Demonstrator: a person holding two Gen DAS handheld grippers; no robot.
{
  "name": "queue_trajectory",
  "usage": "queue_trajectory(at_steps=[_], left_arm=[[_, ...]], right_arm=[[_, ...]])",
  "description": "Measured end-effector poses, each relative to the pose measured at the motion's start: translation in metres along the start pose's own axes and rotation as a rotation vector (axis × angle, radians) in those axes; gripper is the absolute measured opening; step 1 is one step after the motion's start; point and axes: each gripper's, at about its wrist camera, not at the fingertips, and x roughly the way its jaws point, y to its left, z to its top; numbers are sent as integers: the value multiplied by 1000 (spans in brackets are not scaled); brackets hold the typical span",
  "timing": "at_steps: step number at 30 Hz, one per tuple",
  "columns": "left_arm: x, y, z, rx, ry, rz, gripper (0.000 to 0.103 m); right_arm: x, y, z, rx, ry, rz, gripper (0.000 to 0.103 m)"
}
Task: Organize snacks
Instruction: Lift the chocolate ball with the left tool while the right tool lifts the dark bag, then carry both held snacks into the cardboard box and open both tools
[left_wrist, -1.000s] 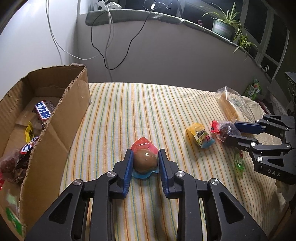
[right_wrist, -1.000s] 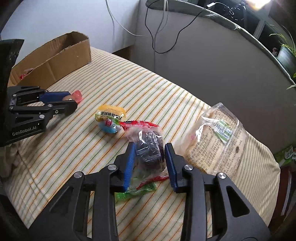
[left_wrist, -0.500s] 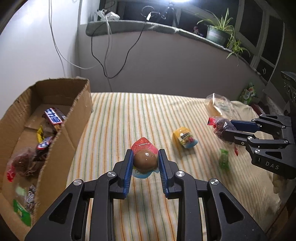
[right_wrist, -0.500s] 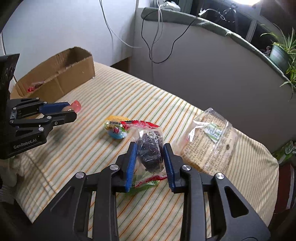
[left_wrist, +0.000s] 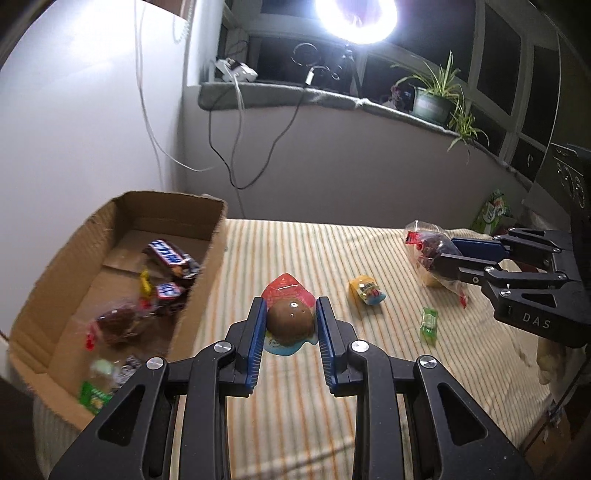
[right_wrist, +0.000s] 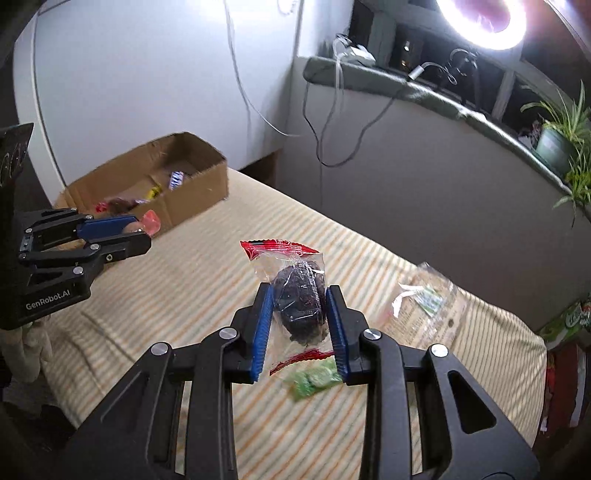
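While the left claw (left_wrist: 290, 326) pinches a brown jelly cup (left_wrist: 290, 320) above the striped desk (left_wrist: 303, 402), the right claw (right_wrist: 300, 326) squeezes a clear bag of dark snack (right_wrist: 301, 295) up in the air. Beside the left claw sits a cardboard box (left_wrist: 207, 273) with candy bars (left_wrist: 170, 258) inside. A yellow cup (left_wrist: 366, 291) and green candy (left_wrist: 428, 322) lie on the desk between the claws.

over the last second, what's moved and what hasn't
Both tongs have lifted their snacks off the striped cloth: the left tongs carry the brown jelly cup up and nearer the cardboard box, and the right tongs raise the clear pack of dark candy. Both grips stayed shut. The yellow cup, green candy and bread bag stayed on the cloth.
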Motion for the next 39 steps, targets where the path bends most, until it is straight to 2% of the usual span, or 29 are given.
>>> queue_trajectory(at_steps=[15, 39], left_arm=[[-44, 41, -7, -44, -56, 84, 25], [-52, 114, -18, -138, -55, 178, 25]], right_arm=[[7, 56, 38, -72, -37, 64, 30], [67, 139, 97, -143, -17, 183, 30]])
